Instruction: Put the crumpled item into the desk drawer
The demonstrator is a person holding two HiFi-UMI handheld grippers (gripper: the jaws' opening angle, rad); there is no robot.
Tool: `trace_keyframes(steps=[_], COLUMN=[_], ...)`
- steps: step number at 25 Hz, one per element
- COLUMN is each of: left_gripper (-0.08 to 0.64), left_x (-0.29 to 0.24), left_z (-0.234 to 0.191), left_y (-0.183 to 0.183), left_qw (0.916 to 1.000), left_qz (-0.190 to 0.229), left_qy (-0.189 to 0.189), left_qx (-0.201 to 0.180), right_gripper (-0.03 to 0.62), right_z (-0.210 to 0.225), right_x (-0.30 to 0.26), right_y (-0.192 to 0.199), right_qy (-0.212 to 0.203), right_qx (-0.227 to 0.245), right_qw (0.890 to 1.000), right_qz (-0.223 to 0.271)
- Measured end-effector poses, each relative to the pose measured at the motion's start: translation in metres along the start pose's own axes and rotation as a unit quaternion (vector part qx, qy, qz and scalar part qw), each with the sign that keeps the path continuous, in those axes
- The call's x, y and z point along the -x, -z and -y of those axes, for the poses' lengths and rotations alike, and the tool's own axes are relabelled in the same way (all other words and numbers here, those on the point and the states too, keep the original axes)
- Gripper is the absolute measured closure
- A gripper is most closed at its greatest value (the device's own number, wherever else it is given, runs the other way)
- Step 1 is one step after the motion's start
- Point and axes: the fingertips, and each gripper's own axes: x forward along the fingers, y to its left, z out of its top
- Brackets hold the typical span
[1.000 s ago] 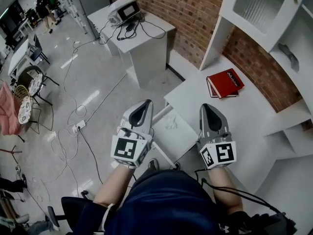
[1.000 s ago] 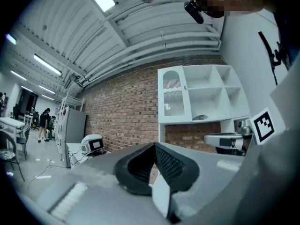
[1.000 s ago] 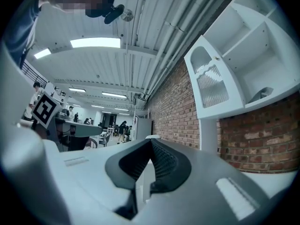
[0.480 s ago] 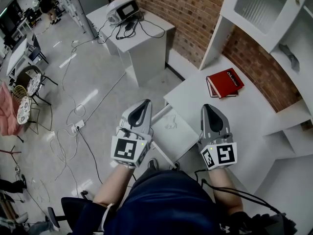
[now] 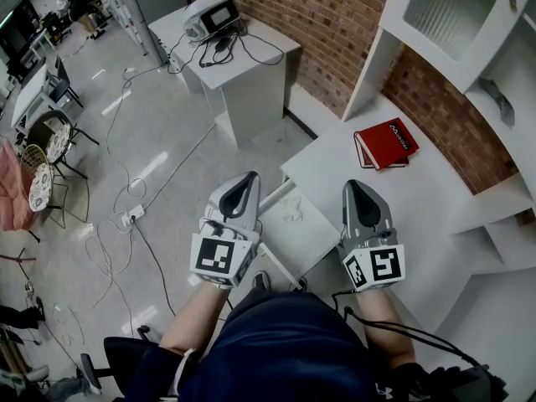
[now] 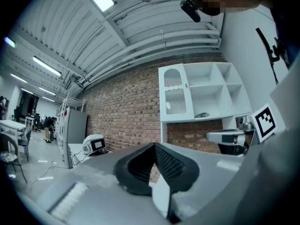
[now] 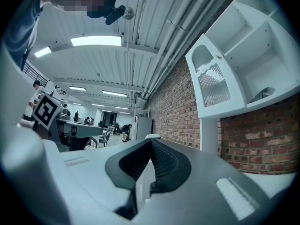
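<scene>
A small white crumpled item (image 5: 291, 211) lies inside the open white desk drawer (image 5: 314, 239), which juts out from the desk's left side. My left gripper (image 5: 244, 184) hovers just left of the drawer, over the floor, jaws pressed together with nothing between them. My right gripper (image 5: 358, 191) hangs over the desk top (image 5: 335, 170) just right of the drawer, also shut and empty. Both point away from me and neither touches the item. In the left gripper view the left gripper (image 6: 153, 147) shows closed pads, and in the right gripper view the right gripper (image 7: 150, 142) does too.
A red book (image 5: 385, 143) lies on the desk near the brick wall. A white hutch (image 5: 452, 15) with shelves rises at the right. A white side table (image 5: 239, 57) with a device (image 5: 209, 15) and cables stands further back. Cables and a power strip (image 5: 134, 216) lie on the floor.
</scene>
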Motion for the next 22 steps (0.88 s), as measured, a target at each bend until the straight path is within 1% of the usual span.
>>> trace_keyframes(steps=[3,10,13,15,22], left_gripper=[0.558,0.557,0.558,0.558,0.557], left_x=[-0.002,-0.003,-0.004,-0.004,-0.008], left_z=[0.001,0.001,0.002,0.001,0.002], left_y=[-0.002,0.002,-0.001,0.001,0.009], left_qw=[1.0,0.9998,1.0,1.0,0.9999], left_qz=[0.001,-0.007,-0.003,-0.005,-0.01], left_qy=[0.004,-0.005,0.006,0.004,0.006], left_qx=[-0.003,0.018,0.002,0.005,-0.003], right_gripper=[0.591,0.591,0.591,0.591,0.591], right_z=[0.001,-0.001,-0.001,-0.001,-0.001], right_x=[-0.001,-0.002,-0.002,-0.002,-0.004], right_y=[0.0,0.001,0.002,0.002,0.006], right_qy=[-0.001,-0.003,-0.004,-0.004,-0.008], right_qx=[-0.001,-0.005,-0.007,-0.007,-0.009], right_qw=[1.0,1.0,1.0,1.0,1.0], right_qz=[0.001,-0.001,-0.002,-0.002,-0.004])
